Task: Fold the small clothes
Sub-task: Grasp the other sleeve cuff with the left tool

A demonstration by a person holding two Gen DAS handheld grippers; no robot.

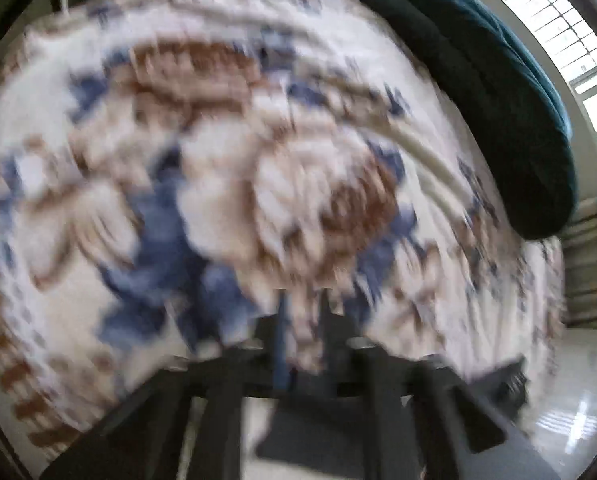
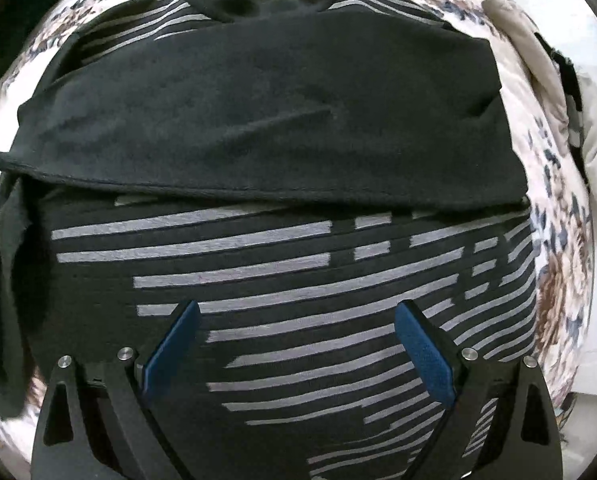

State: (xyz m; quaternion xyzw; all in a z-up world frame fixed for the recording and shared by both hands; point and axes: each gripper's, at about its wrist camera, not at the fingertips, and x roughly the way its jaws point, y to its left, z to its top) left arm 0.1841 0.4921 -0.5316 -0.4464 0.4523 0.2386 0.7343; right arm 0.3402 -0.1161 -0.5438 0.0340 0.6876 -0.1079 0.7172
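Note:
A black shirt (image 2: 258, 128) with grey stripes lies on the floral bed cover (image 2: 562, 264), collar at the far end. A plain black part is folded across its upper half, its hem running across the middle. My right gripper (image 2: 296, 320) is open just above the striped lower part, empty, blue pads (image 2: 422, 356) spread wide. In the blurred left wrist view my left gripper (image 1: 302, 304) has its fingers close together with the floral cover (image 1: 218, 160) between them; the shirt is not visible there.
A dark green cushion (image 1: 478, 92) lies at the far right of the bed, with a bright window (image 1: 558, 32) behind it. Beige and white clothes (image 2: 538, 64) are piled at the right of the shirt. Shiny floor (image 1: 570, 412) shows beside the bed.

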